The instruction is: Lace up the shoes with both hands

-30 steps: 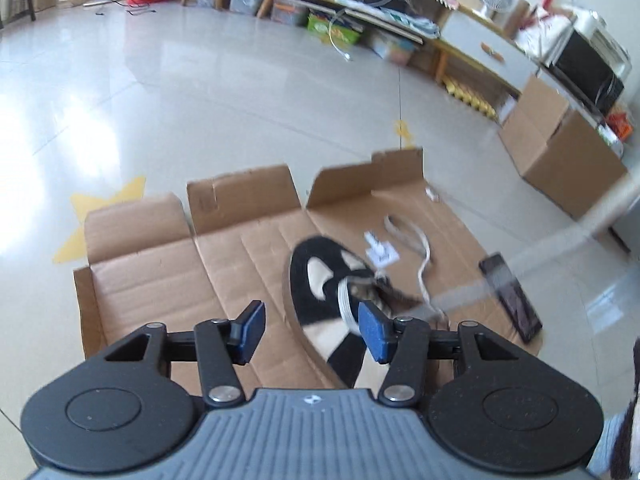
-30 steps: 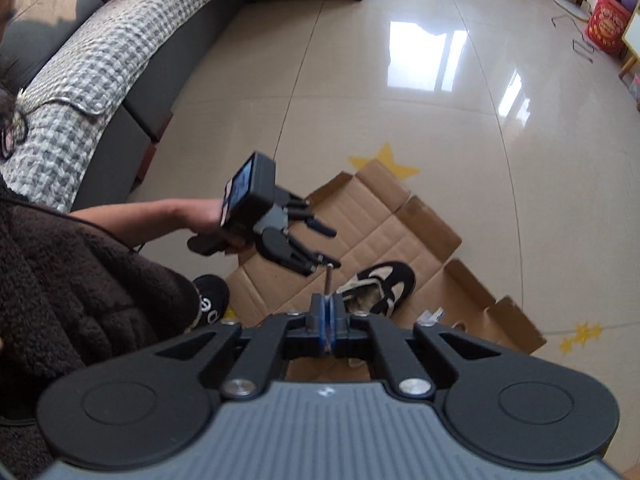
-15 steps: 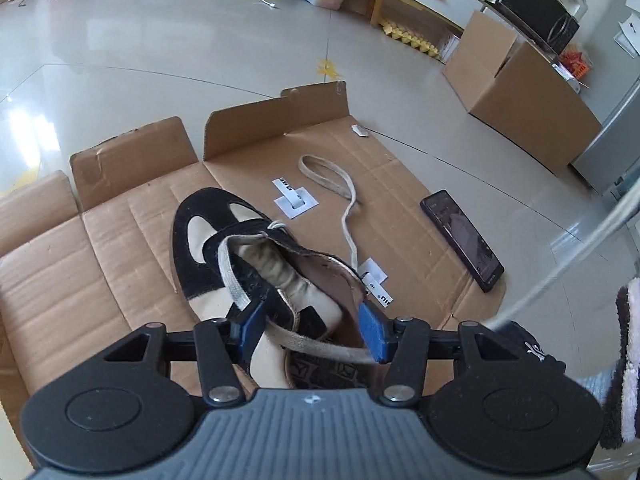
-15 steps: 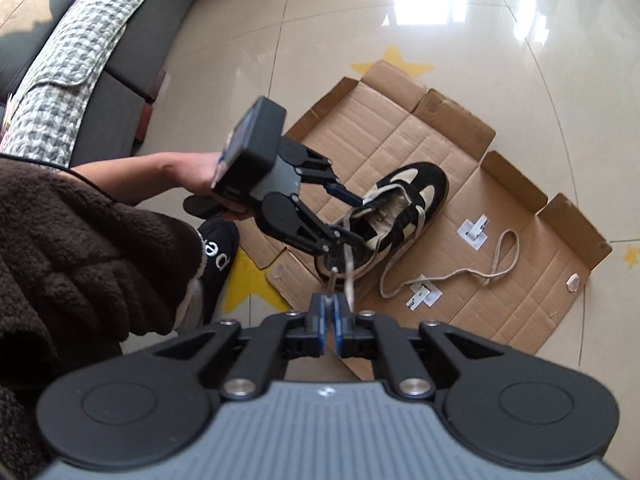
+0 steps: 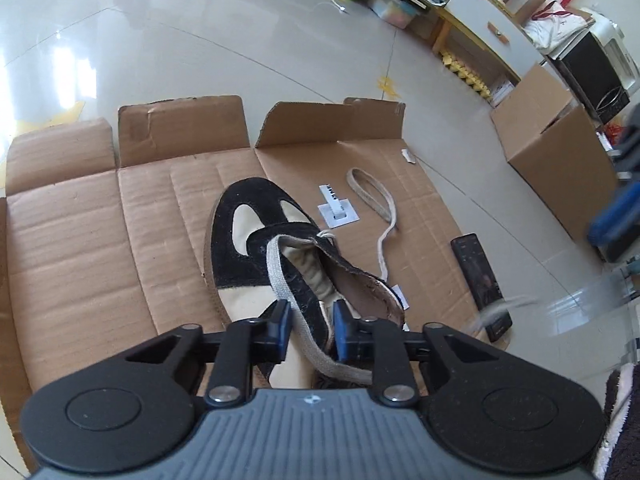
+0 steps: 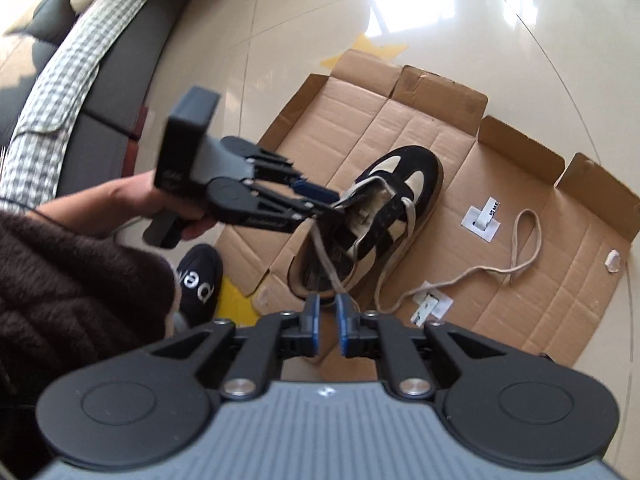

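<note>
Black suede and cream leather make up the shoe (image 5: 260, 256), which lies on a flattened cardboard sheet (image 5: 80, 248) on the tiled floor, toe toward twelve o'clock in the left wrist view. The left gripper (image 5: 308, 326) tilts steeply down over the shoe's opening at six o'clock; its jaws are closing, with the grey shoelace (image 5: 288, 284) running between the blue pads and a gap visible on either side of it. In the right wrist view the same left gripper (image 6: 320, 200) reaches in from nine o'clock, borne by a bare hand (image 6: 176, 216) whose forearm comes out of a dark fleece sleeve (image 6: 72, 280), with its fingertips at the shoe's collar. The right gripper (image 6: 327, 322) points steeply down just short of the heel at six o'clock; its jaws are opening, a narrow gap between the pads, and the lace strand passes just beyond their tips; whether they touch it I cannot tell. A second lace (image 6: 516, 256) lies loose on the cardboard toward three o'clock, and a dark phone (image 5: 478, 280) rests at the sheet's edge.
</note>
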